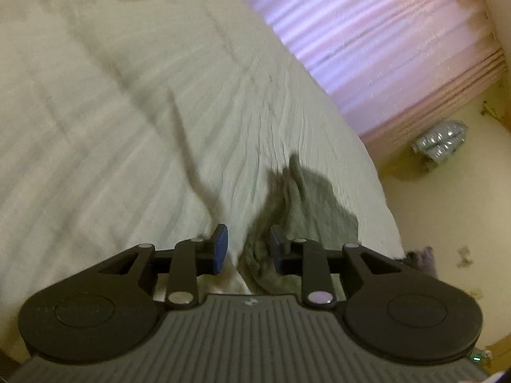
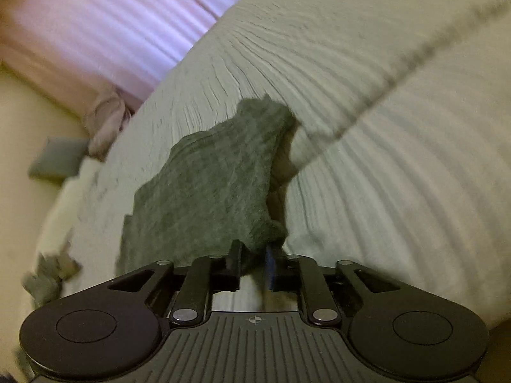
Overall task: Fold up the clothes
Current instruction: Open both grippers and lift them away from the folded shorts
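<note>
I see a pale ribbed bedspread [image 1: 134, 121] filling the space ahead of both tongs, pink pleated curtains [image 1: 377, 41] beyond its edge, cream floor [image 1: 440, 229] beside it. My left gripper [image 1: 247, 249] pinches the grey-green garment [image 2: 210, 188] with its jaws partly closed; my right gripper [image 2: 254, 265] pinches another bunch, cloth draping forward over the spread.

grey-green garment [image 2: 210, 185]; white ribbed bedspread [image 1: 95, 111]; pink pleated curtain [image 1: 367, 32]

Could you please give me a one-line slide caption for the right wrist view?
Right claw gripping the edge of a grey-green cloth raised over a ribbed white bedspread.
</note>
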{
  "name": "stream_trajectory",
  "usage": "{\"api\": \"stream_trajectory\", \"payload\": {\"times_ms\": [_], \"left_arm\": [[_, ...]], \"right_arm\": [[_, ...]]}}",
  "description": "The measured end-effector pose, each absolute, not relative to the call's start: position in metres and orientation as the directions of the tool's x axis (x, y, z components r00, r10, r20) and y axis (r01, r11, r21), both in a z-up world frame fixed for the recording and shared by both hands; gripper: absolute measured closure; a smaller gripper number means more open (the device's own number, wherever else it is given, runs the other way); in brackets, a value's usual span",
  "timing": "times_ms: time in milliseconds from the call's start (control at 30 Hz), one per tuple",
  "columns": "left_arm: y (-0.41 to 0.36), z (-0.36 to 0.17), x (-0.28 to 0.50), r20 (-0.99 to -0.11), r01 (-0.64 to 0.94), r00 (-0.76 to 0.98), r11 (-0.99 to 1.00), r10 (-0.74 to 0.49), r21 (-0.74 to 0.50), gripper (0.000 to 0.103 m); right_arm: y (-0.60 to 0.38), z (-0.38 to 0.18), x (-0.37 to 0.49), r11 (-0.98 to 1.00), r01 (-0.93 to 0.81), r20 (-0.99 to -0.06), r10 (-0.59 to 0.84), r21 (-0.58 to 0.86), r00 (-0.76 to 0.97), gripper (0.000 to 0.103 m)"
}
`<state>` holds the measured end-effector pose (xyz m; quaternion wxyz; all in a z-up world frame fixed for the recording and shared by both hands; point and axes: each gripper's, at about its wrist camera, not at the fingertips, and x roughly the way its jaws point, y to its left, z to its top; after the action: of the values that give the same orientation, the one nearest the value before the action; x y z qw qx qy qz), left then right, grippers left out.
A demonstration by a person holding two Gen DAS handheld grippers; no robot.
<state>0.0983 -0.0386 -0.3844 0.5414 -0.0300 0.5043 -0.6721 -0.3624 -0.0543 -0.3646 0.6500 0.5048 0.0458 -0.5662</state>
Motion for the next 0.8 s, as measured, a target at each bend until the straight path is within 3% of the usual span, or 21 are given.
{"api": "stream_trajectory", "payload": {"times_ms": [100, 233, 367, 467, 600, 633, 800], "left_arm": [[-0.04, -0.359, 0.076, -0.496, 0.766, -0.425, -0.009, -0.757, -0.643, 0.086], [-0.05, -0.35, 0.033, -0.505, 0.837, -0.439, -0.135, -0.743, -0.53, 0.088], [-0.069, -0.373, 0.017, -0.557, 0.881, -0.383, -0.11, -0.737, -0.461, 0.091], [-0.075, -0.386, 0.017, -0.574, 0.899, -0.361, -0.11, -0.735, -0.425, 0.095], [-0.081, -0.375, 0.036, -0.561, 0.89, -0.338, -0.061, -0.756, -0.452, 0.095], [-0.084, -0.374, 0.043, -0.559, 0.89, -0.321, -0.041, -0.765, -0.455, 0.086], [-0.113, -0.373, 0.072, -0.521, 0.796, -0.406, -0.011, -0.751, -0.605, 0.083]], "right_arm": [[-0.049, -0.338, -0.347, -0.081, 0.885, -0.613, -0.75, 0.458, 0.249, 0.073], [-0.049, -0.324, -0.309, 0.09, 0.95, -0.562, -0.788, 0.298, 0.251, 0.073], [-0.064, -0.351, -0.278, 0.147, 0.985, -0.584, -0.793, 0.094, 0.174, 0.073], [-0.072, -0.383, -0.283, 0.127, 0.992, -0.616, -0.78, 0.022, 0.114, 0.073], [-0.076, -0.381, -0.302, 0.114, 0.992, -0.622, -0.773, 0.063, 0.128, 0.073], [-0.08, -0.376, -0.307, 0.089, 0.994, -0.631, -0.768, 0.067, 0.111, 0.073], [-0.103, -0.354, -0.348, 0.073, 0.97, -0.596, -0.778, 0.231, 0.2, 0.072]]}}
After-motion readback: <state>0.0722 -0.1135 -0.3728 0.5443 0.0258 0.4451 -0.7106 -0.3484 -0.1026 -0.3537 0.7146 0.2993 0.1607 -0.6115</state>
